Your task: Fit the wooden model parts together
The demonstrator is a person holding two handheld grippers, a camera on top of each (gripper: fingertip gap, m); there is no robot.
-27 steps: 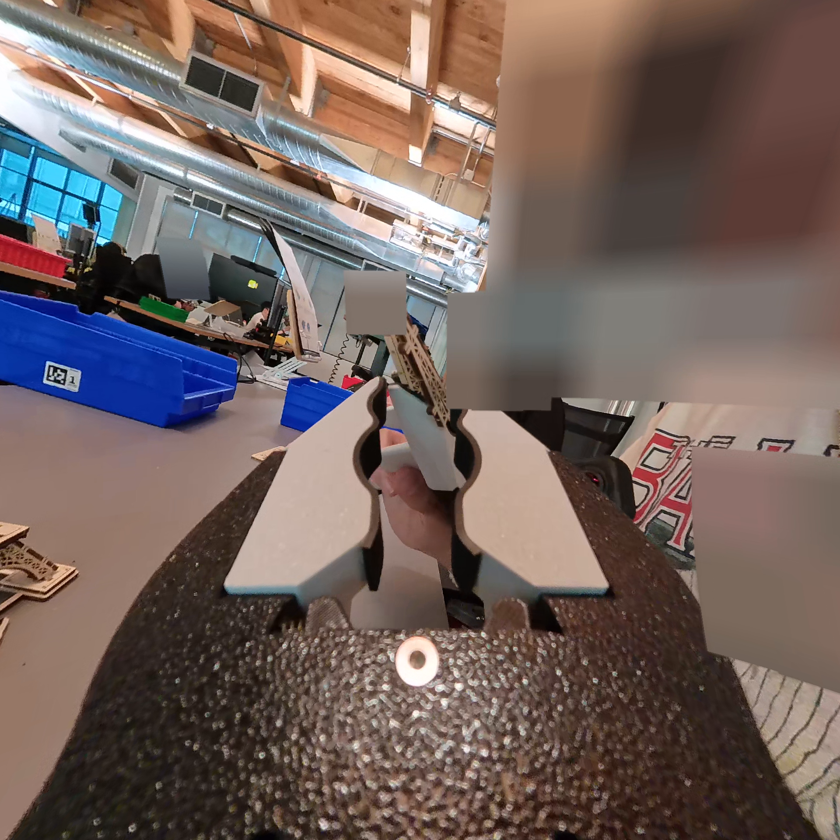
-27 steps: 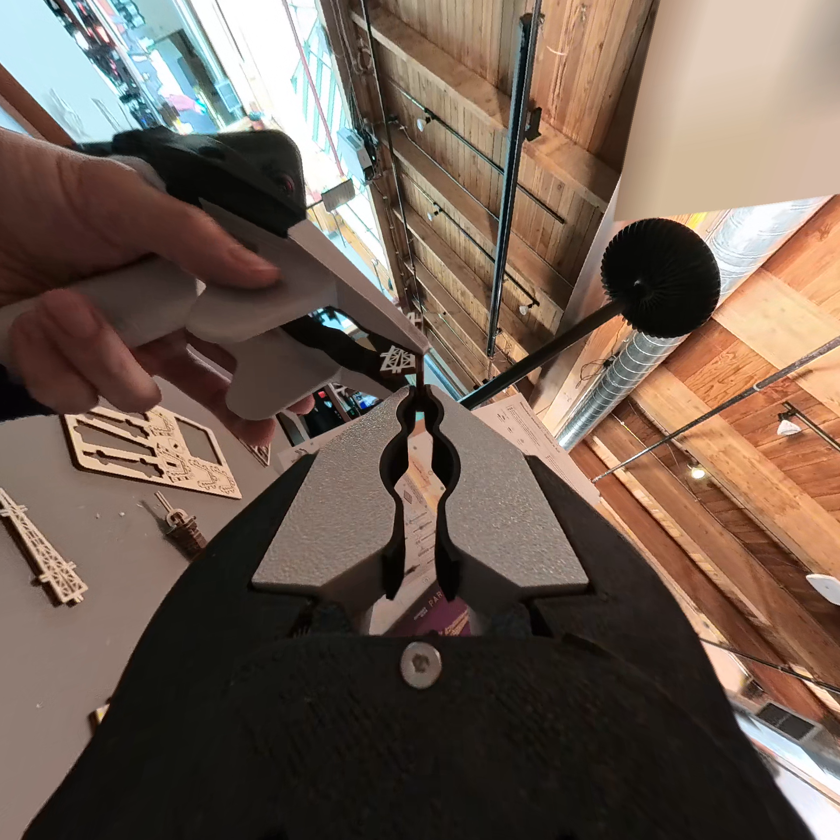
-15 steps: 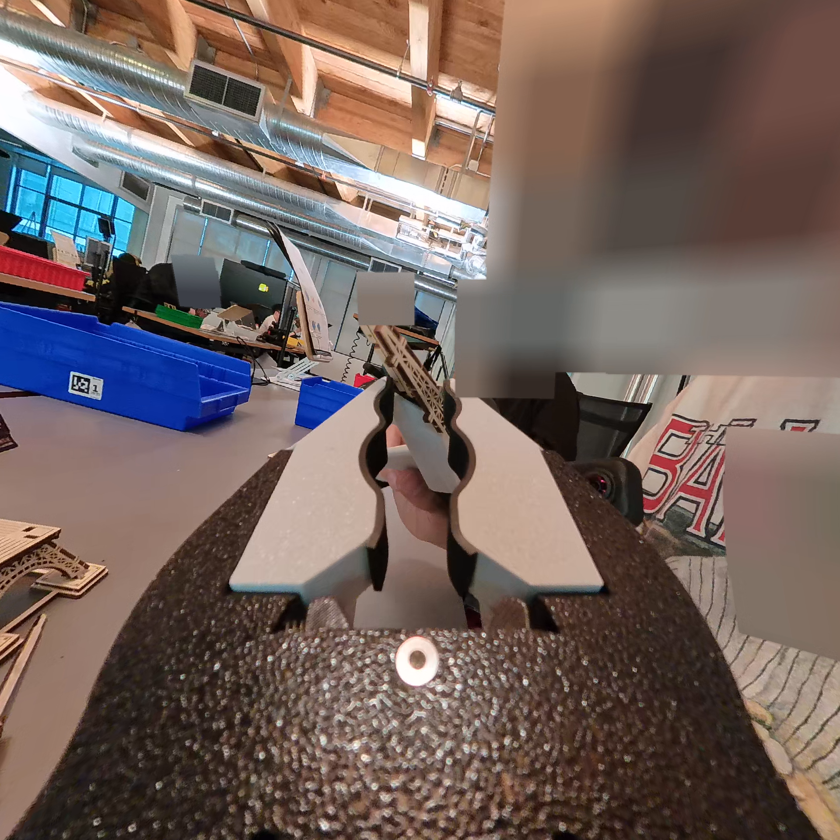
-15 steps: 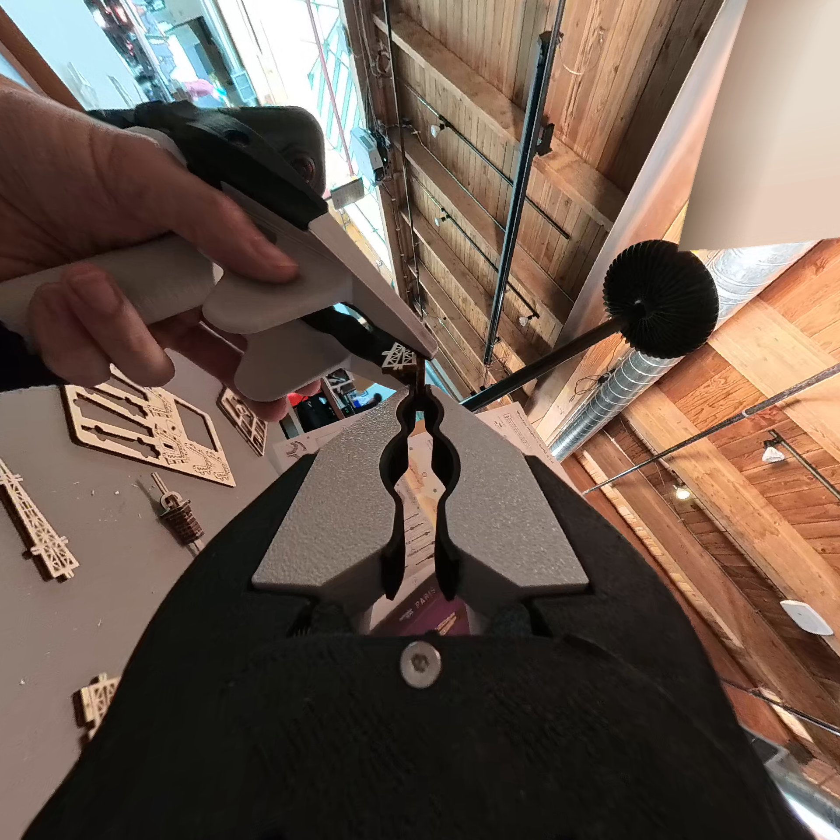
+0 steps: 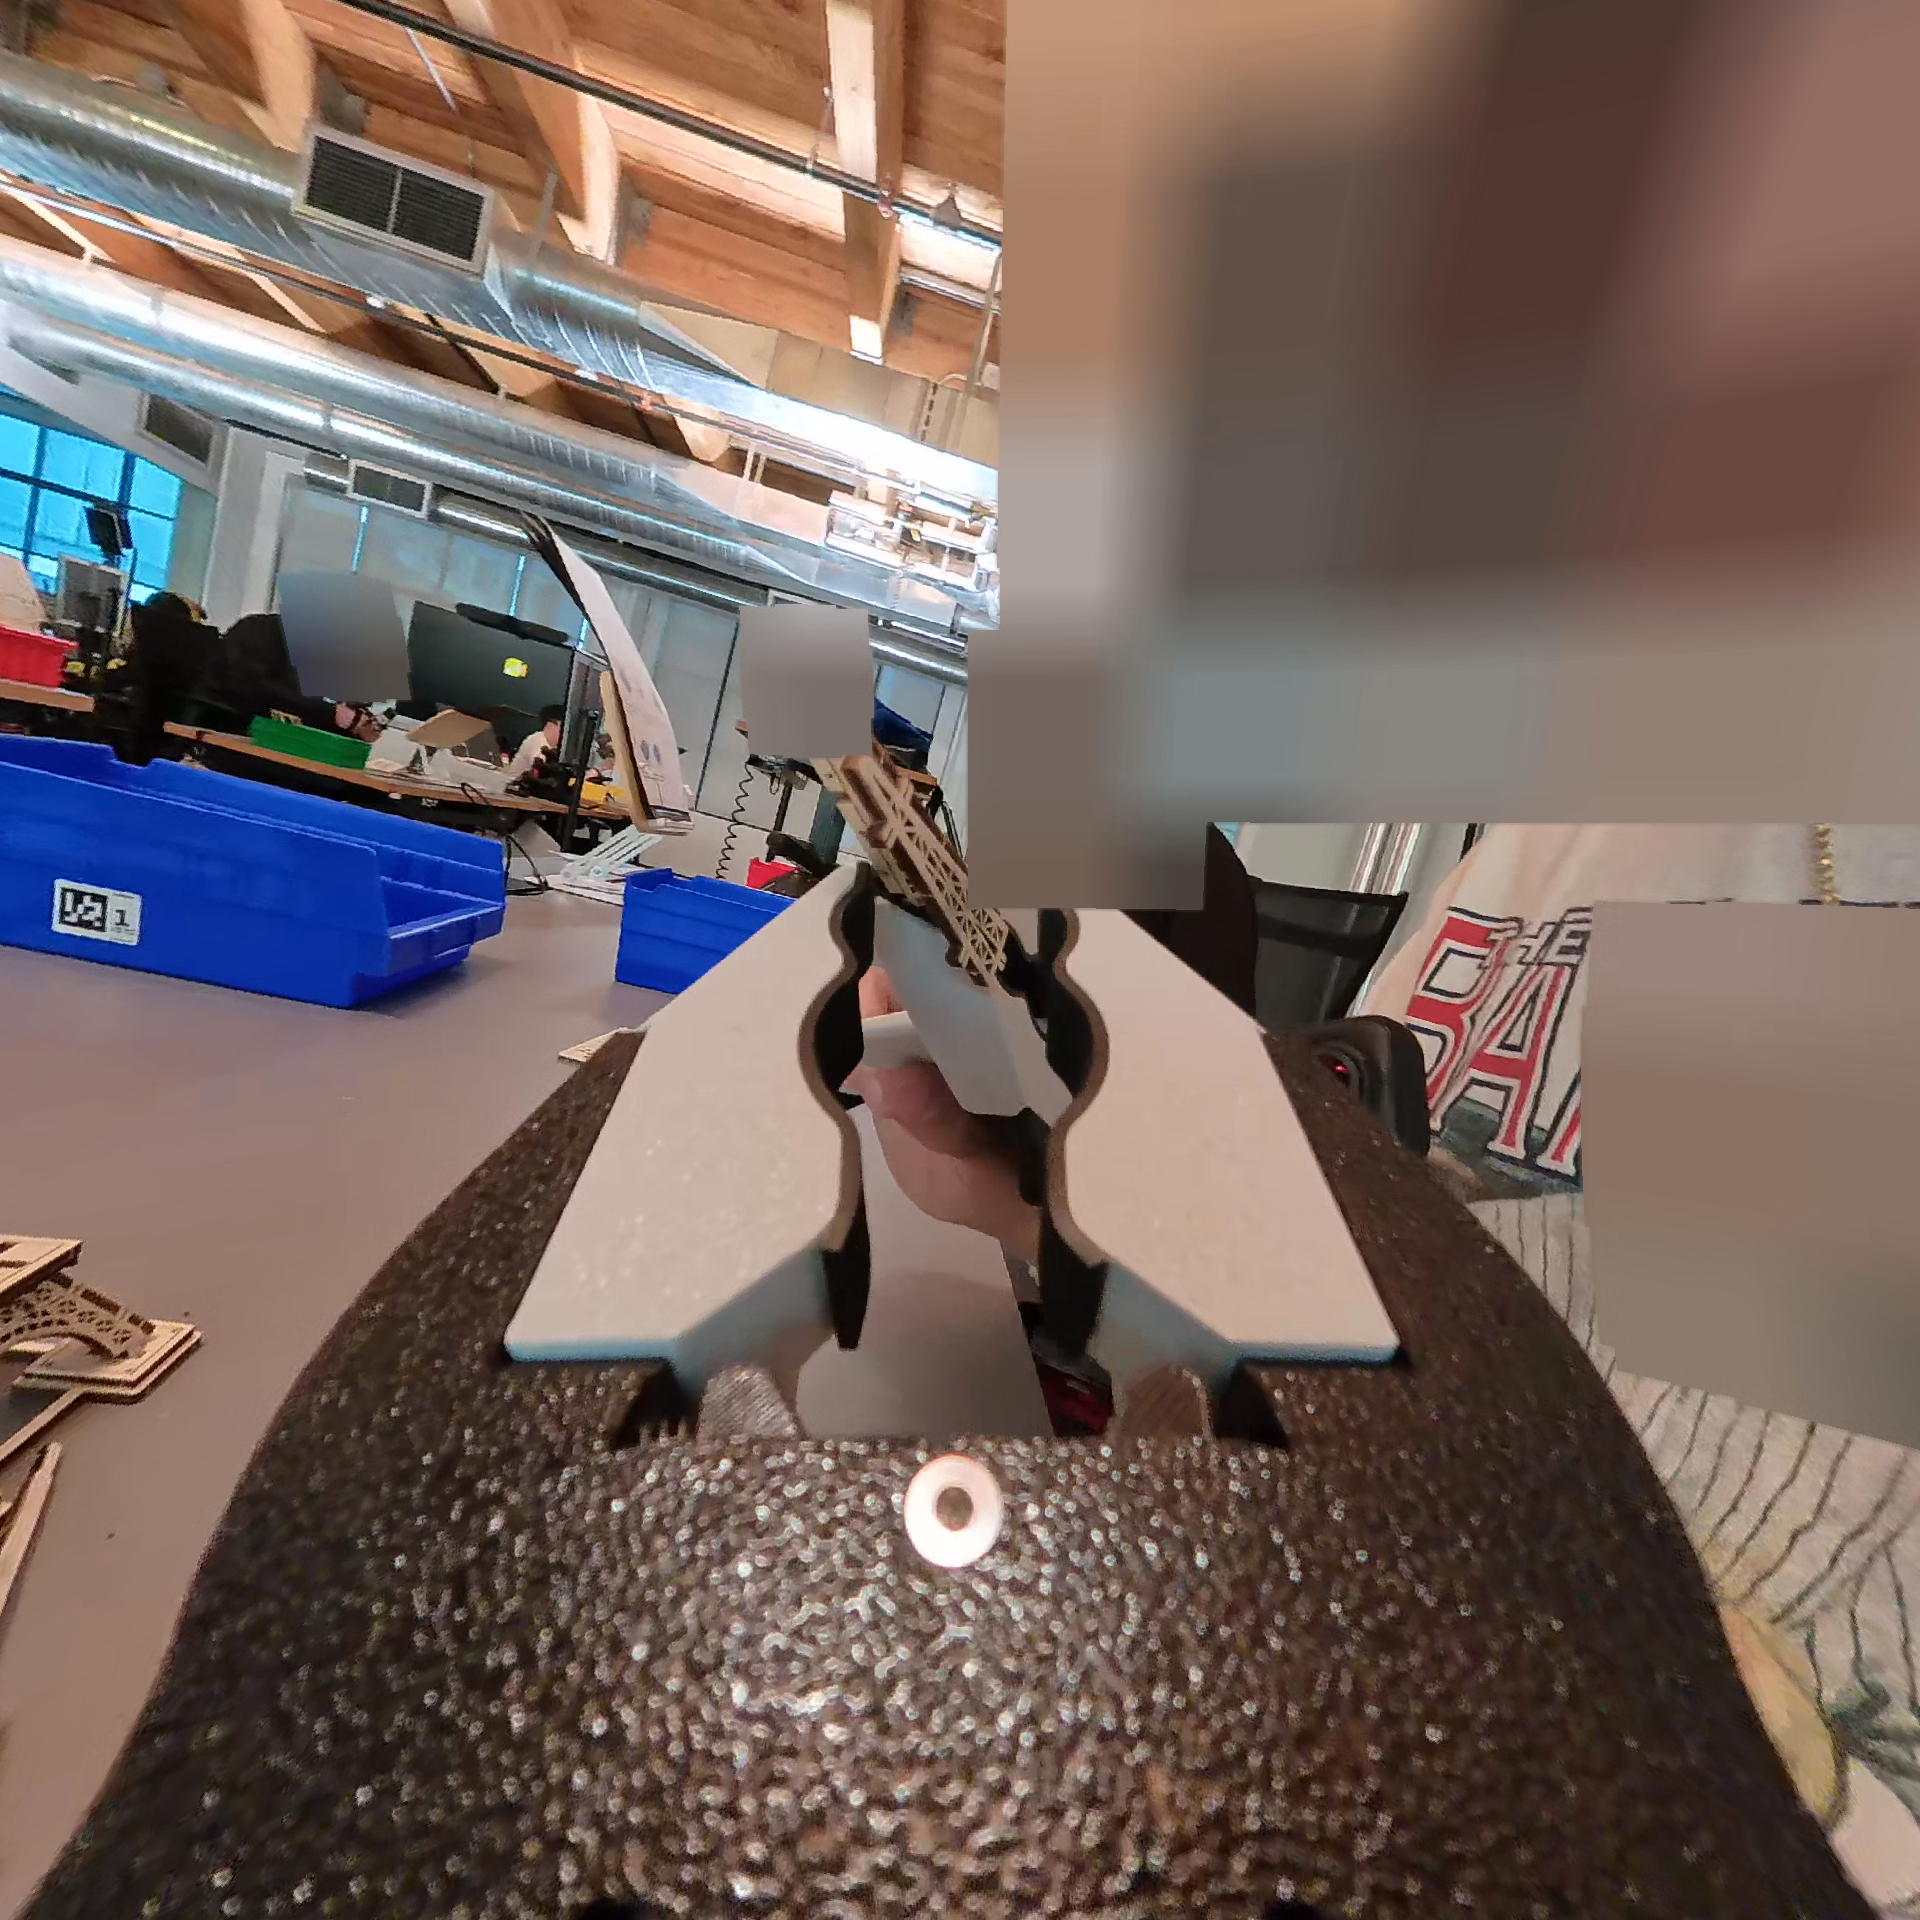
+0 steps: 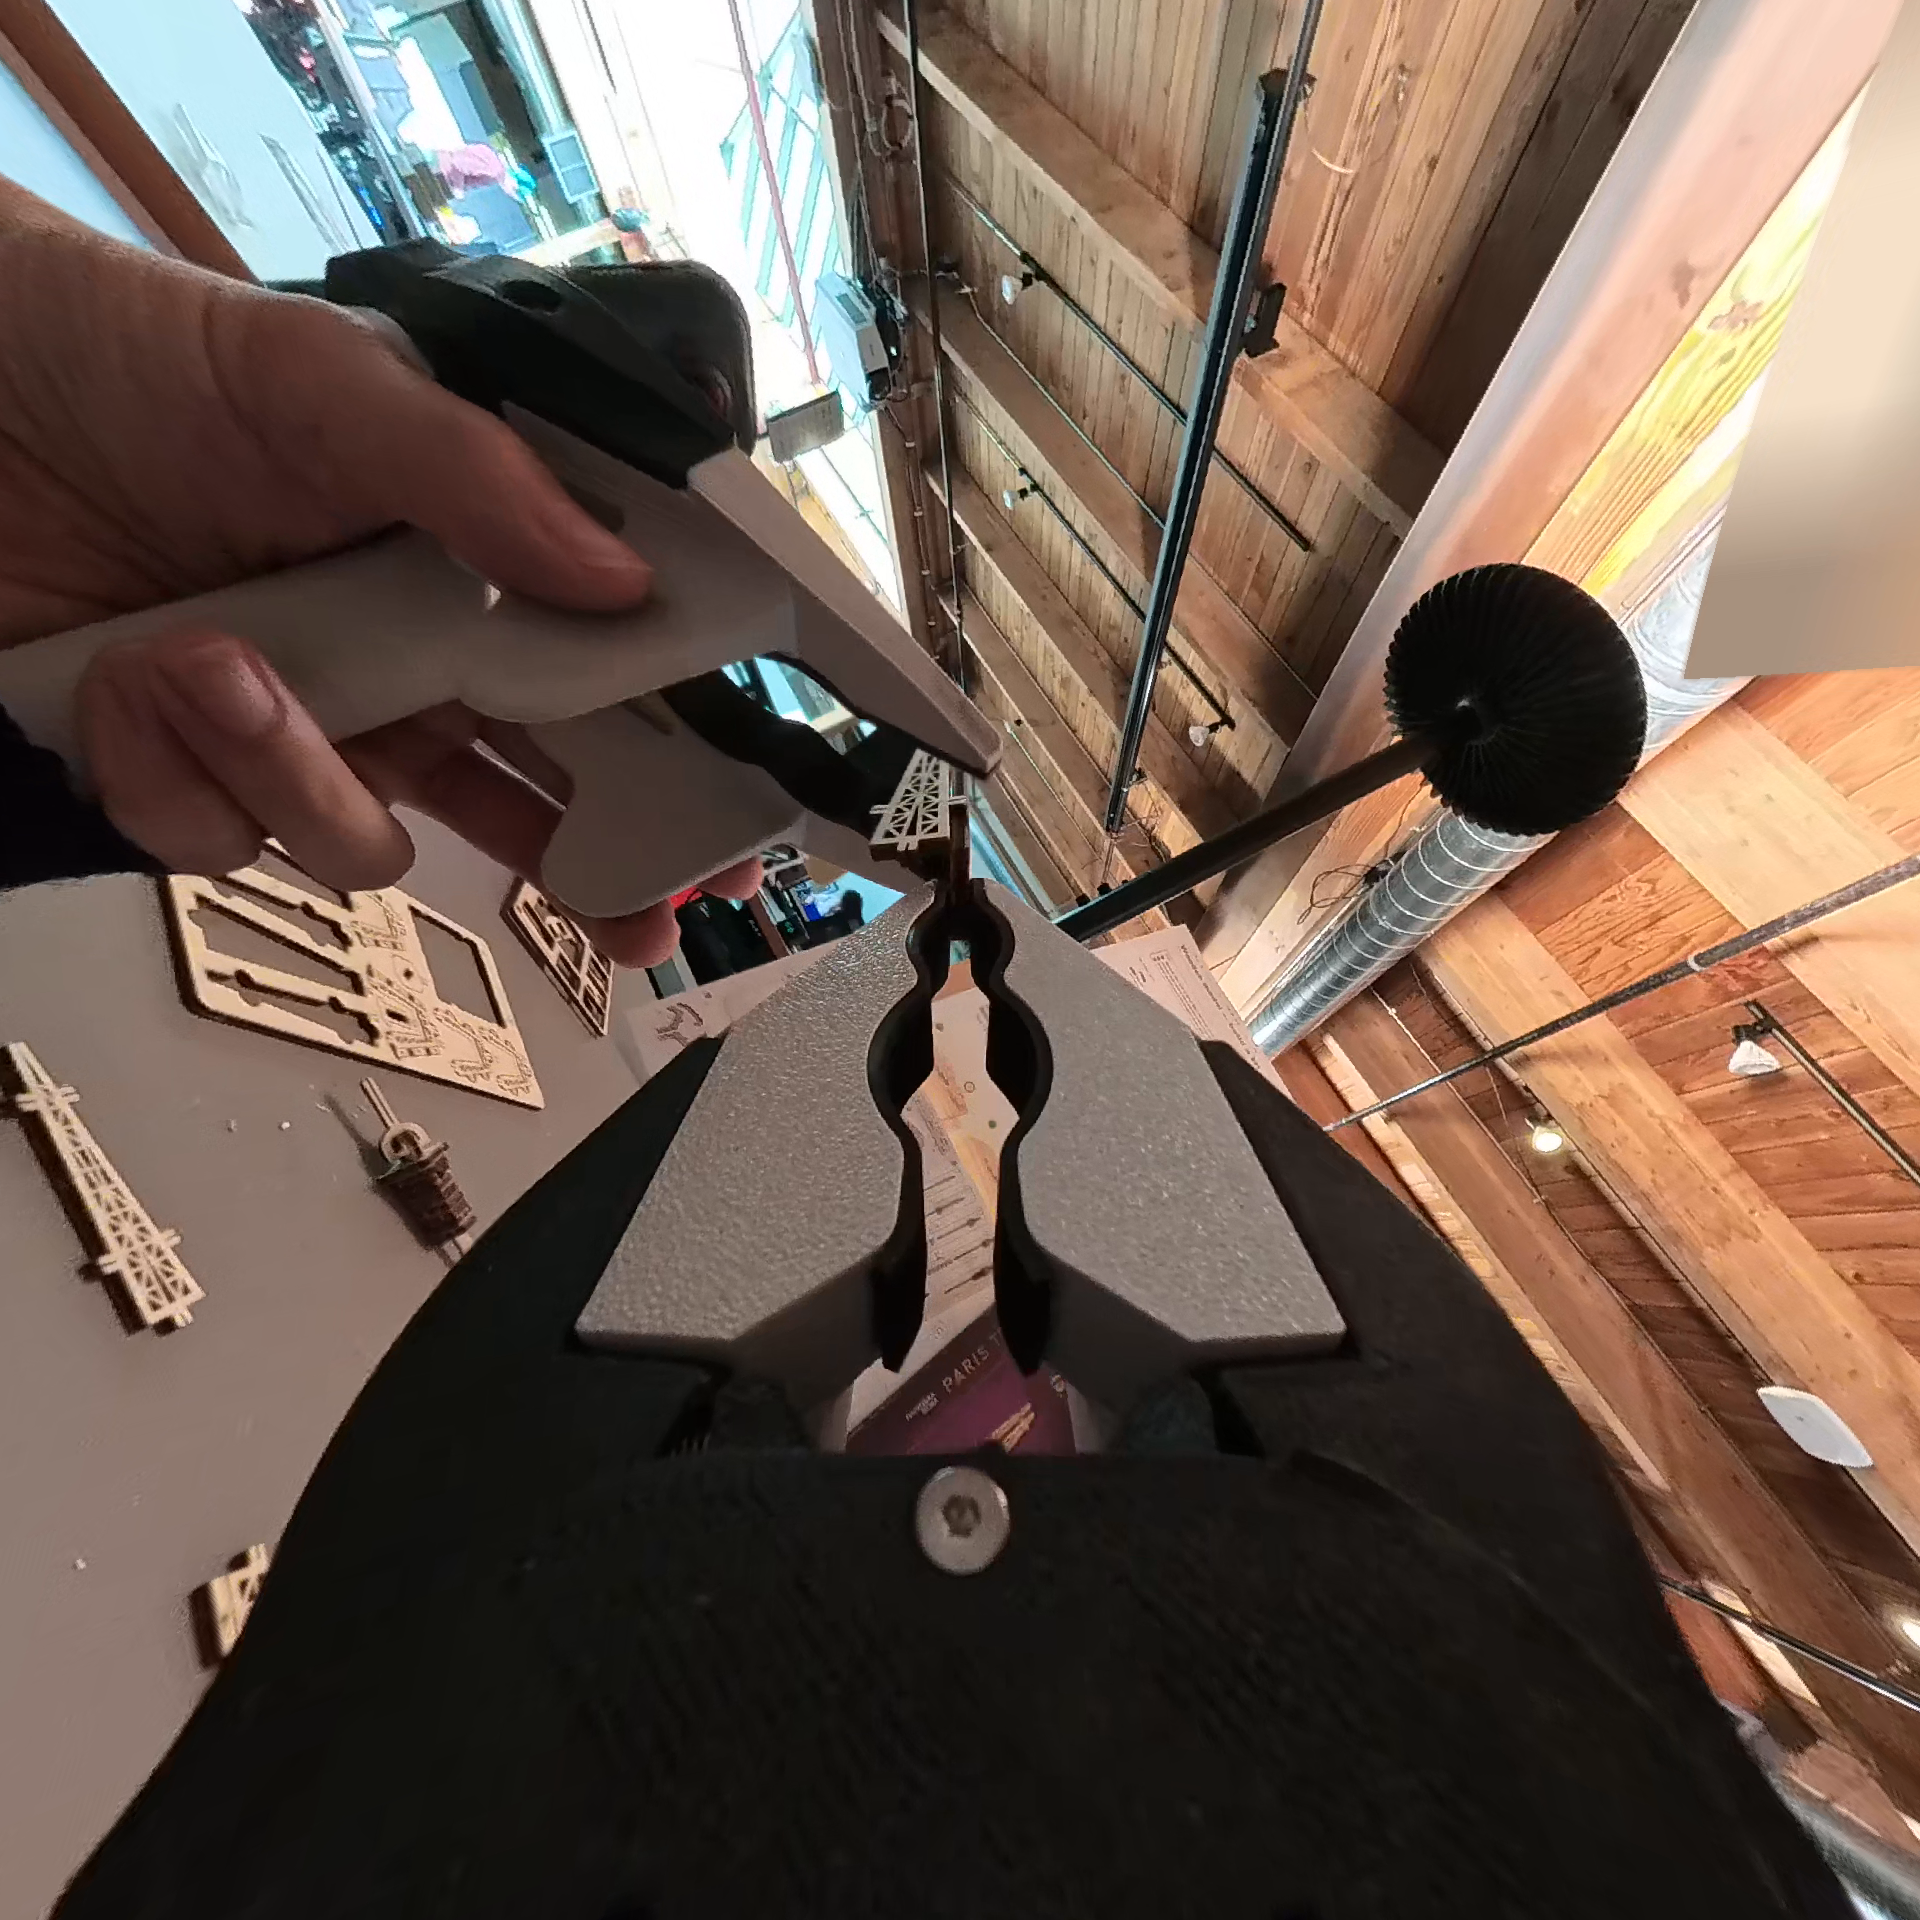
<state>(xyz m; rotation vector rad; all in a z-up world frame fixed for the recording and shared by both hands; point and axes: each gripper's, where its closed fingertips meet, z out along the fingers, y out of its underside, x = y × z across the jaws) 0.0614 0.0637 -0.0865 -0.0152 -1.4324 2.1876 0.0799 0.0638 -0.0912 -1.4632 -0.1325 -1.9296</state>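
Observation:
A pale wooden lattice piece (image 5: 914,862) stands slanted between the tips of my left gripper (image 5: 961,894), whose jaws are a finger-width apart around it. In the right wrist view the same lattice piece (image 6: 914,810) sits between the left gripper's two grey fingers (image 6: 862,665). My right gripper (image 6: 954,899) is shut on a thin dark wooden part (image 6: 958,868), seen edge-on, which reaches up to the lattice piece. One grey finger (image 5: 940,1023) of the right gripper and the hand holding it show through the left gripper's gap. Both are held up off the grey table (image 6: 125,1455).
On the table lie a cut-out wooden sheet (image 6: 343,987), a lattice strip (image 6: 104,1184), a small dark wooden assembly (image 6: 421,1174), printed paper (image 6: 966,1143) and arched tower parts (image 5: 73,1330). Blue bins (image 5: 229,873) stand behind. A person's shirt (image 5: 1496,1039) is at the right. Left and right tips are no more than a few centimetres apart.
My left jaws narrowed a little, then widened again around the lattice piece. Both grippers shifted slightly. The right gripper stays shut on its part.

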